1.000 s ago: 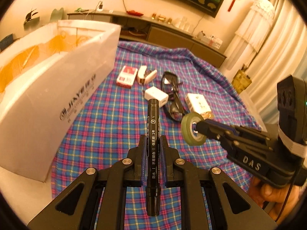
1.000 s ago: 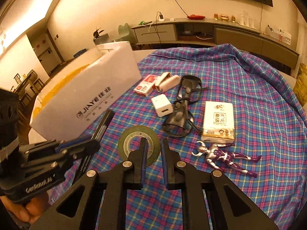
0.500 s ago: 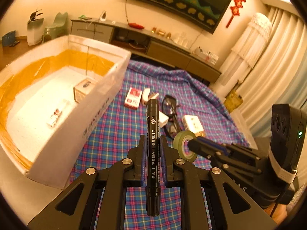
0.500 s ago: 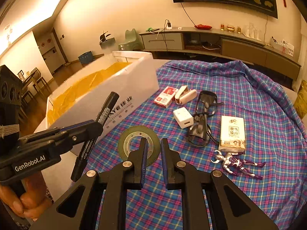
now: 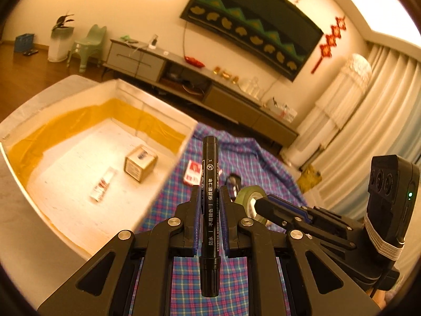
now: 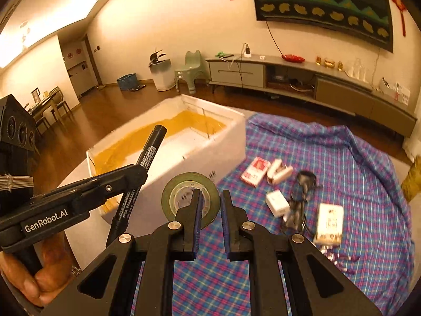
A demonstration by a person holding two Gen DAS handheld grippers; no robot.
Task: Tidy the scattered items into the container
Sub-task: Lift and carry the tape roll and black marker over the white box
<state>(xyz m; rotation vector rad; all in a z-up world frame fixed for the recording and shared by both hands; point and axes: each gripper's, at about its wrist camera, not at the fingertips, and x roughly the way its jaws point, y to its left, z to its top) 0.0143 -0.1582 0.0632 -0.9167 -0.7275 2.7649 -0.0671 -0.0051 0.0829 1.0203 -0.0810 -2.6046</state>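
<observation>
Your readable marks: "GenRobot.AI", white, on the left hand-held gripper, lower left of the right wrist view; Chinese print "保质期:2年", "防水", "不易褪色" on the black marker, centre of the left wrist view.

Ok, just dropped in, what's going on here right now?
A person is tidying with two handheld grippers. The left gripper is shut on a black marker, and the right gripper is shut on a roll of green tape. Both are held up beside the open white box, which already holds a small carton and a flat packet. Glasses, a charger and small packs wait on the plaid cloth.
</observation>
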